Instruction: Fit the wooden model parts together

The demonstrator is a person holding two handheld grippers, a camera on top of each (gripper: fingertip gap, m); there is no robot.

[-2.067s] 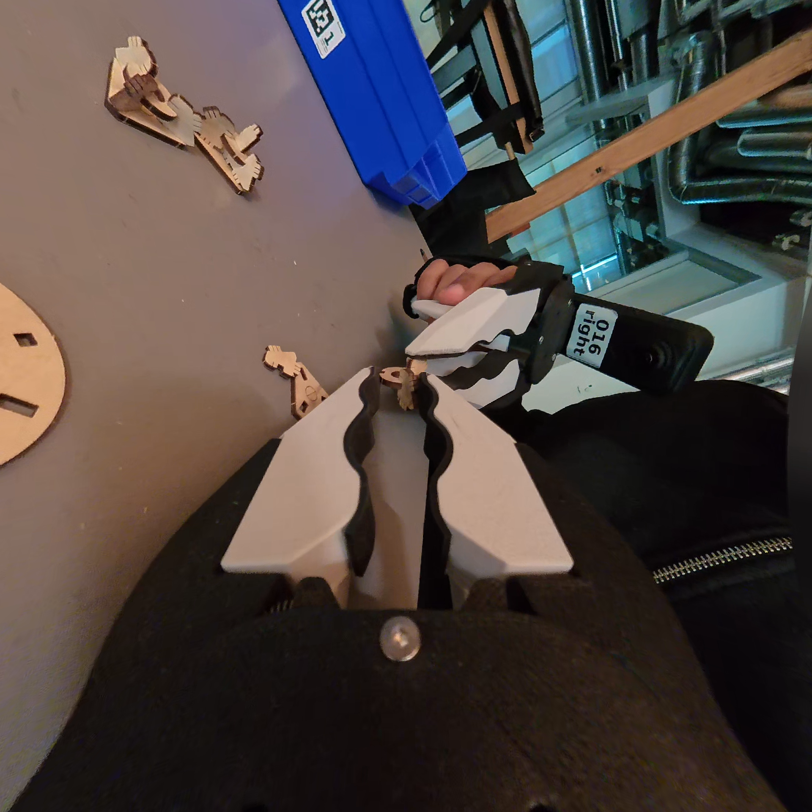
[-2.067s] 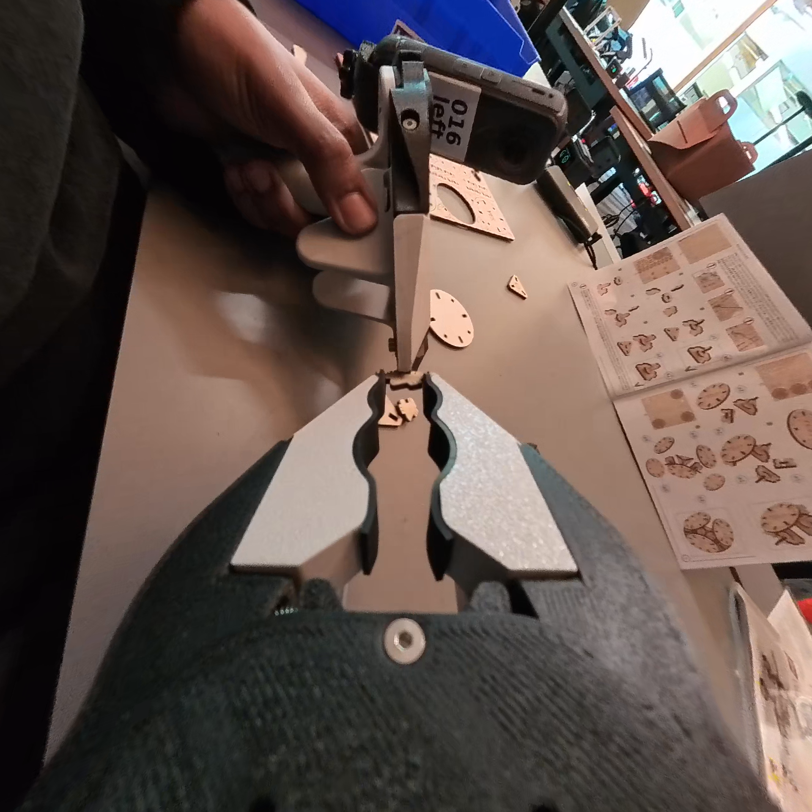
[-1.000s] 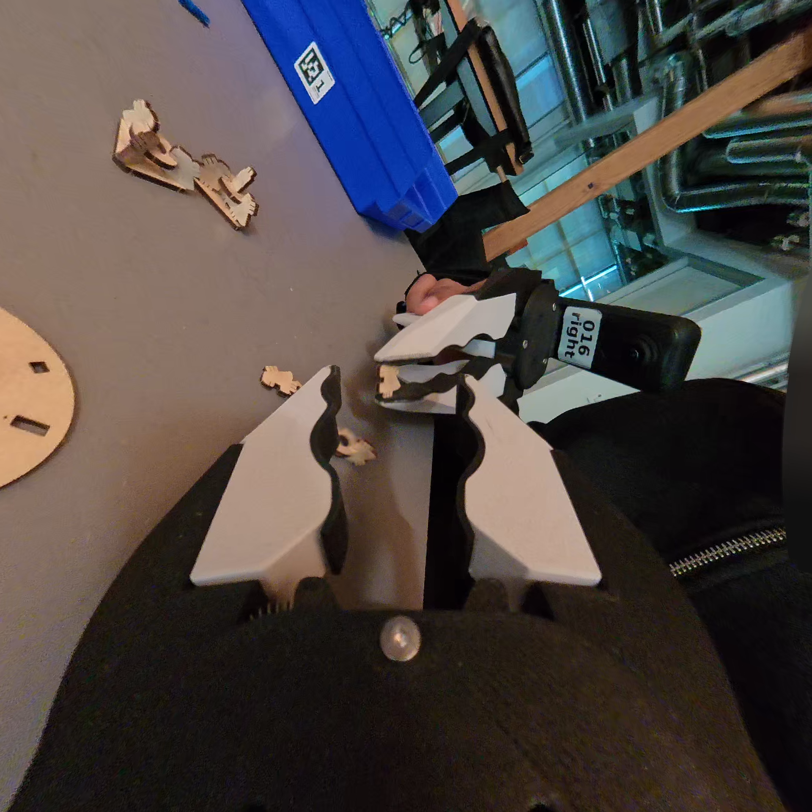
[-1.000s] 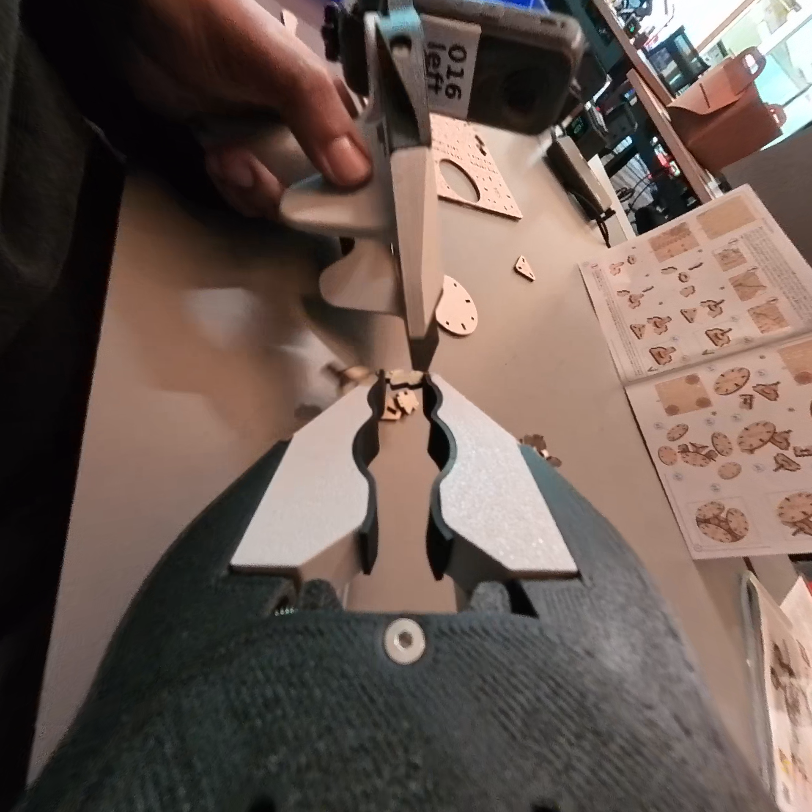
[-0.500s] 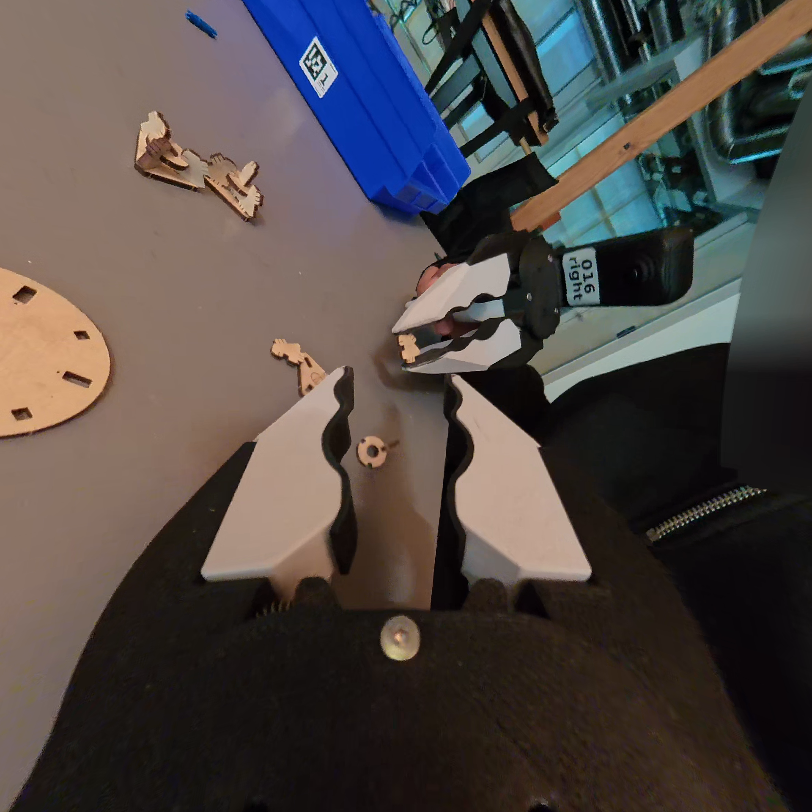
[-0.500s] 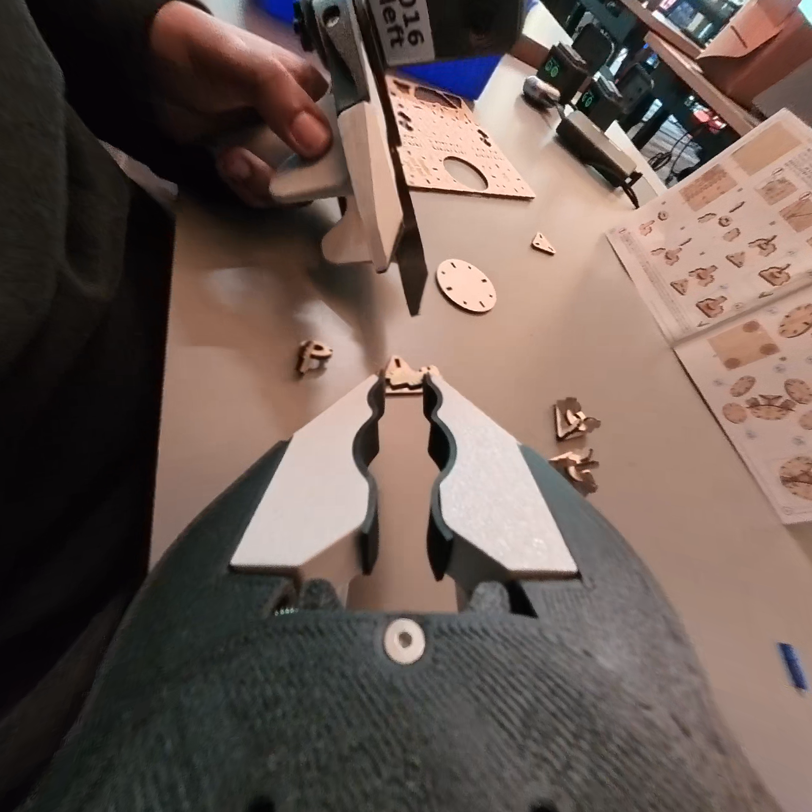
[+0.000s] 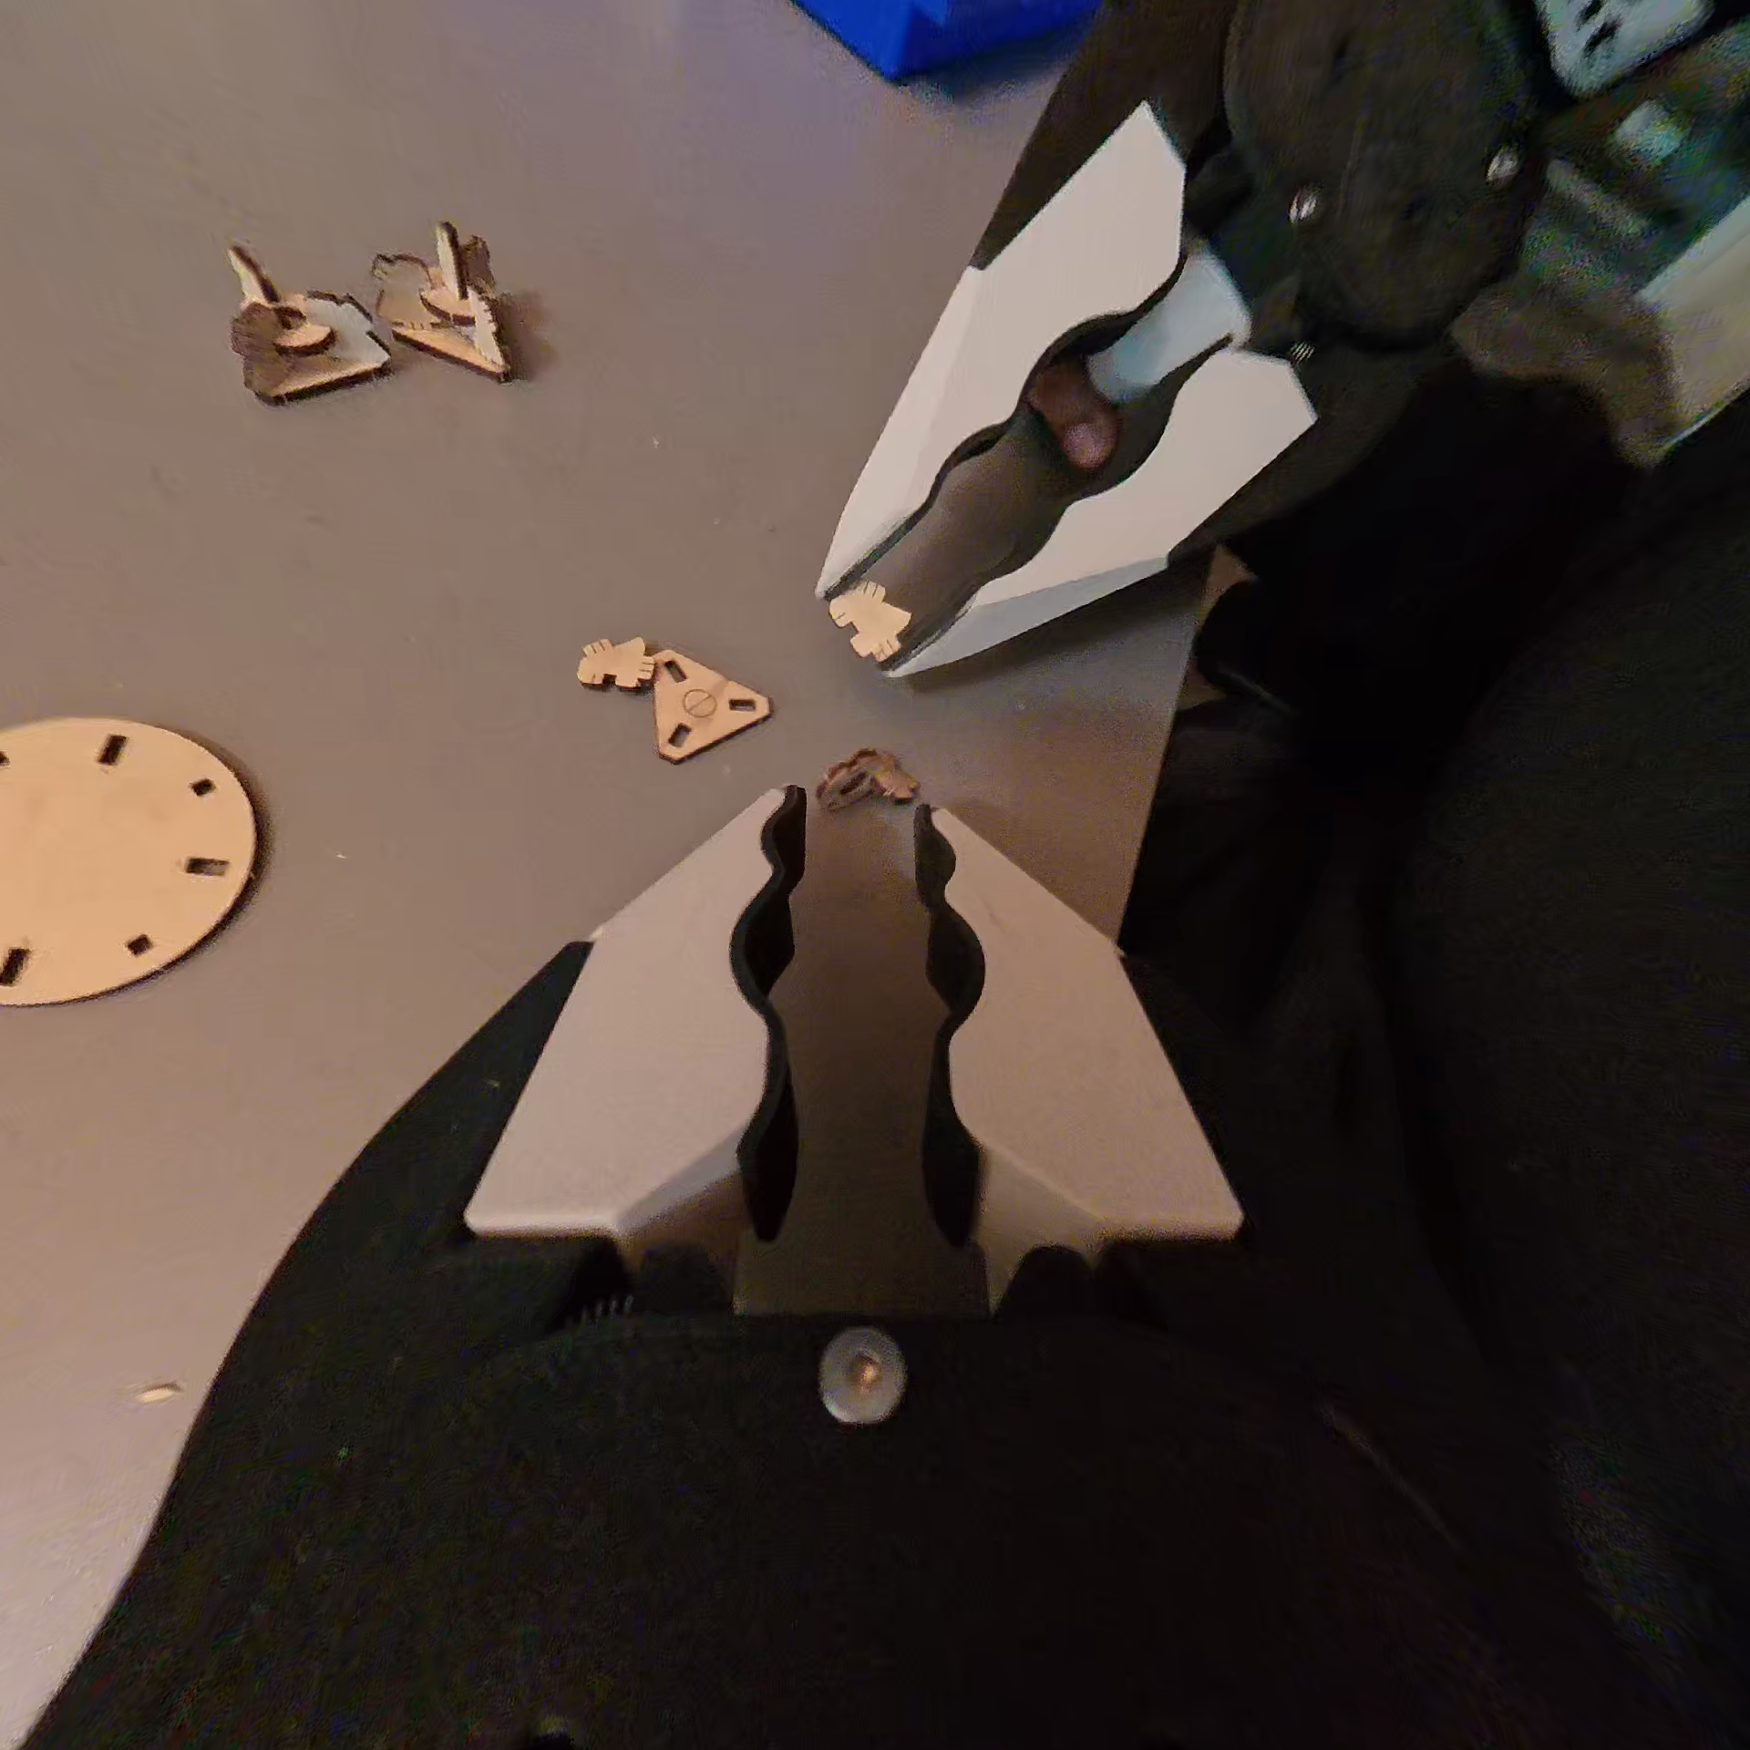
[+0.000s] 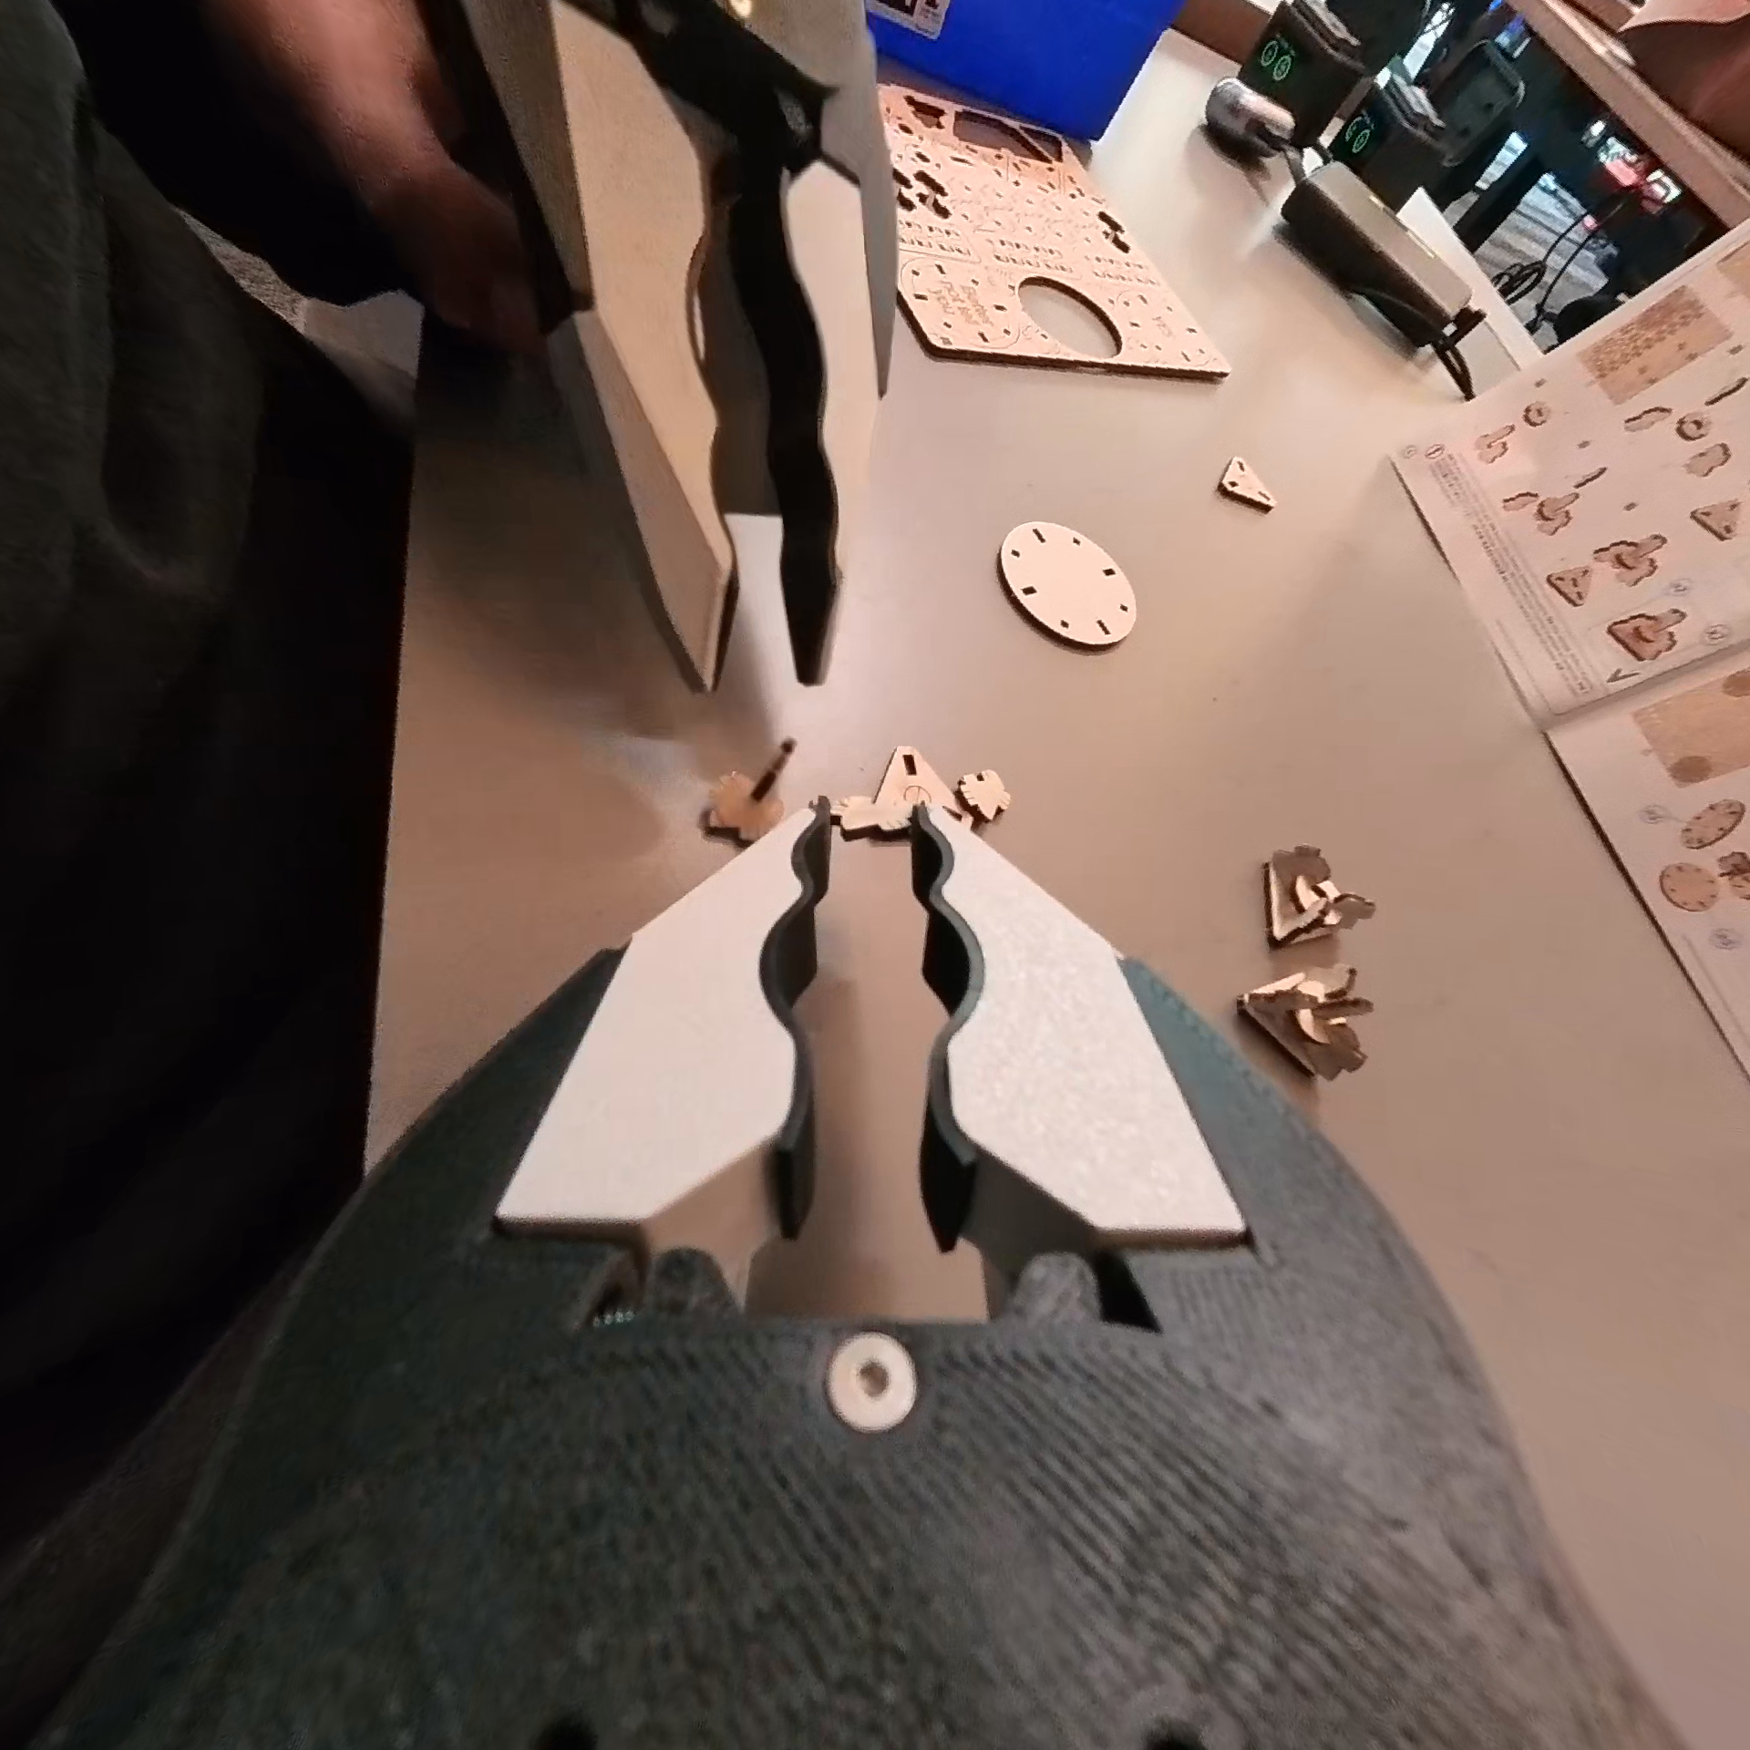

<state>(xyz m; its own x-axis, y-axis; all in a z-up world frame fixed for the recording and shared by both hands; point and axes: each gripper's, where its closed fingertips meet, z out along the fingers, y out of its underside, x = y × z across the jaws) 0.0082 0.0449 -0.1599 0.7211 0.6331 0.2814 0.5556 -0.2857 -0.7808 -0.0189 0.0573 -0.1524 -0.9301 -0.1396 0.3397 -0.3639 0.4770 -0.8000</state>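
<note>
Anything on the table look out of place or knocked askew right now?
One thing: a small wooden part with a peg lies by itself near the table edge, its peg tilted, below the open left gripper. The right gripper grips a small notched wooden piece. Other pieces lie flat.

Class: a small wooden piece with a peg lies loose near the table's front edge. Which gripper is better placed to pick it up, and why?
Left. The left gripper is open right at that piece; the right gripper already grips a wooden tab.
</note>
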